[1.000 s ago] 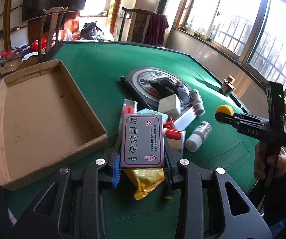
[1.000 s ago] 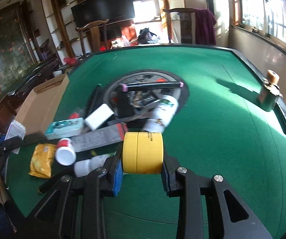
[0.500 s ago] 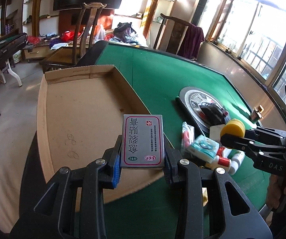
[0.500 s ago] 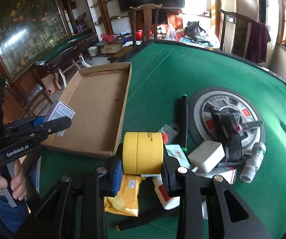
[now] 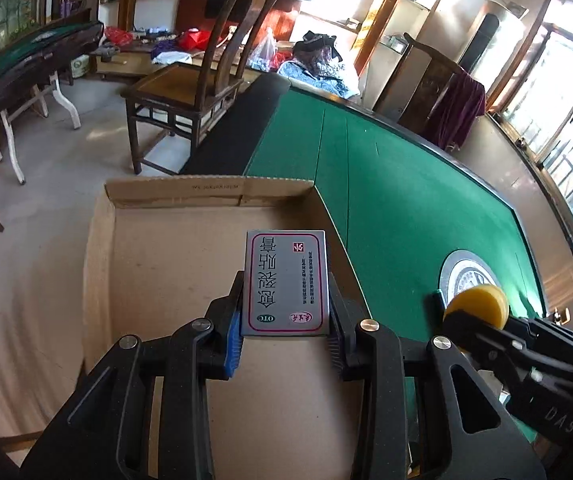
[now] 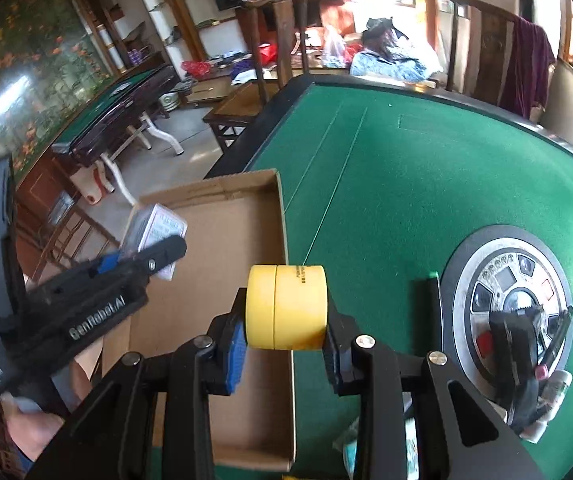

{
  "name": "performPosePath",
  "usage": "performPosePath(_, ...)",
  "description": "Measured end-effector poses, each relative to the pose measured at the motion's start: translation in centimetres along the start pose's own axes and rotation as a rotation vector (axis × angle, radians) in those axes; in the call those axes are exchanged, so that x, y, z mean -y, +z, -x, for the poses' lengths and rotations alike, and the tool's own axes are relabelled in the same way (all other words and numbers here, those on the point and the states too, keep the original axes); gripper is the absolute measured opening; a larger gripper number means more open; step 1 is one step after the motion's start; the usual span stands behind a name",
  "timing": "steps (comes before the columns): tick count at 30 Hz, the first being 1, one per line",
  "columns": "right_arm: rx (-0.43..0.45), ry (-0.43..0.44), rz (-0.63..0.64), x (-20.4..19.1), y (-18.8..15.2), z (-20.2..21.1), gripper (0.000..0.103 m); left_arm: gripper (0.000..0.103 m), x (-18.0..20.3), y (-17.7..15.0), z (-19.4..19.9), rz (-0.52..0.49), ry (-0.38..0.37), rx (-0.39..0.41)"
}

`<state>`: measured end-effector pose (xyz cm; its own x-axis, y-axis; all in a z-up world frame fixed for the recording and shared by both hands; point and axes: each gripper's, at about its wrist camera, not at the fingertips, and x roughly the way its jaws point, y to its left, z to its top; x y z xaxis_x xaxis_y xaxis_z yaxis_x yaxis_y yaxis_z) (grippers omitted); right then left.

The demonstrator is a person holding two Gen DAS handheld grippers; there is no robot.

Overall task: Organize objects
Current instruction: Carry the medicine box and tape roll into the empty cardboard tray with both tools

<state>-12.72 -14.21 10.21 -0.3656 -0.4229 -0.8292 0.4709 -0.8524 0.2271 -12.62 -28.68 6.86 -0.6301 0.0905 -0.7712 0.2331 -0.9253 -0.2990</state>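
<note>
Holding item one, a grey medicine box (image 5: 286,282) with pink border: left gripper (image 5: 286,336), pads pressed on both long edges, box above the floor of the cardboard tray (image 5: 158,280). Item two, a yellow round container (image 6: 286,307): clamped by right gripper (image 6: 286,354), over the tray's right wall (image 6: 284,232). Tray sits at the edge of the green felt table (image 5: 406,200). Remaining clutter lies beside the round centre panel (image 6: 514,292).

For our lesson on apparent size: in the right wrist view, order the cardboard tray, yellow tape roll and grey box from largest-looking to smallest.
1. Cardboard tray
2. Yellow tape roll, though it sits right at the camera, so it looks bigger than it is
3. Grey box, partly hidden by the left gripper
</note>
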Motion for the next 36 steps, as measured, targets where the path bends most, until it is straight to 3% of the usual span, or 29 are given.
performPosePath(3,-0.022,0.003,-0.031,0.2,1.7,-2.3,0.032,0.034,-1.0,-0.4,-1.9,-0.004,0.002,-0.016)
performPosePath(9,-0.052,0.021,-0.04,-1.5,4.8,-7.4,0.032,0.034,-2.5,-0.2,-2.9,0.058,-0.073,-0.029)
performPosePath(12,-0.079,0.05,-0.075,-1.8,5.8,-10.0,0.032,0.034,-2.8,-0.1,-3.1,0.068,-0.042,-0.02)
performPosePath(15,-0.099,0.043,-0.085,-1.9,6.6,-12.0,0.032,0.034,-2.8,-0.2,-3.7,0.083,-0.059,-0.043)
performPosePath(26,-0.124,0.028,-0.064,-2.6,7.2,-14.8,0.032,0.034,-2.0,-0.4,-5.3,0.052,0.038,-0.05)
performPosePath(36,-0.108,0.052,-0.064,-2.0,7.3,-14.3,0.035,0.036,-2.3,-0.5,-5.0,0.079,0.018,-0.046)
